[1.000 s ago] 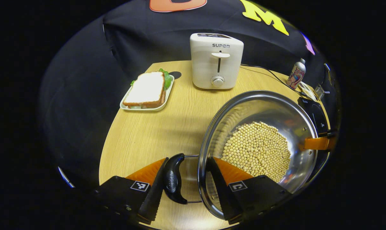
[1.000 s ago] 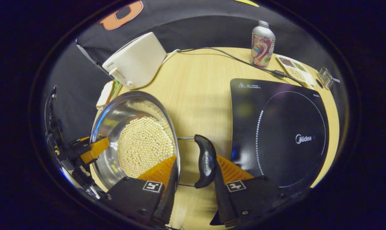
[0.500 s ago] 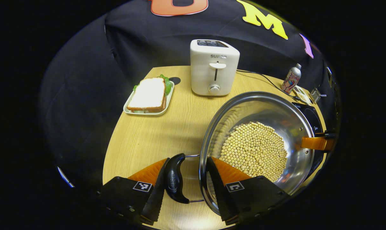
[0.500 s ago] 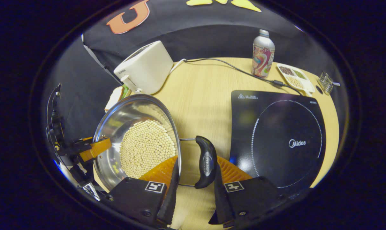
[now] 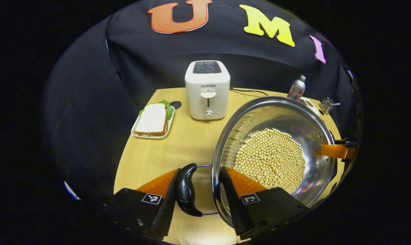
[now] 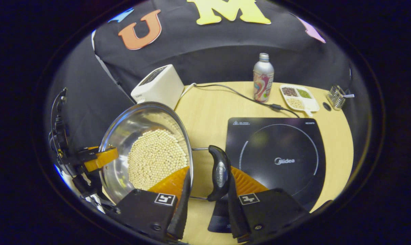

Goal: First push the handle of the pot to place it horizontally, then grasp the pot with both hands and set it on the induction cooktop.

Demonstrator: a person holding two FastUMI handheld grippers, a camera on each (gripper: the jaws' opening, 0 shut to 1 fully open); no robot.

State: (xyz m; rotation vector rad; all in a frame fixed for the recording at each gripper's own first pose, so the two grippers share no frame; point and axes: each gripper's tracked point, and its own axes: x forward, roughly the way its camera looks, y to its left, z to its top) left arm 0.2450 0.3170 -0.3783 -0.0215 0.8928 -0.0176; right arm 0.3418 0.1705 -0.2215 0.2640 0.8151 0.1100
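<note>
Now the pot (image 5: 276, 149) rides higher off the table (image 5: 151, 153) than a second ago, both grippers (image 5: 198, 195) (image 6: 207, 190) pinching its handles (image 5: 186, 189) (image 6: 219, 172), so the carry to the induction cooktop (image 6: 276, 153) is underway.

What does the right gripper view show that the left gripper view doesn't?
Right gripper view: the black induction cooktop lying flat on the table, beside the pot.
Left gripper view: a sandwich on a small plate next to the toaster.
Shared: the steel pot holding beans, the white toaster, the bottle and the wooden table. The left gripper and right gripper each clamp across a pot handle and the pot's wall.
</note>
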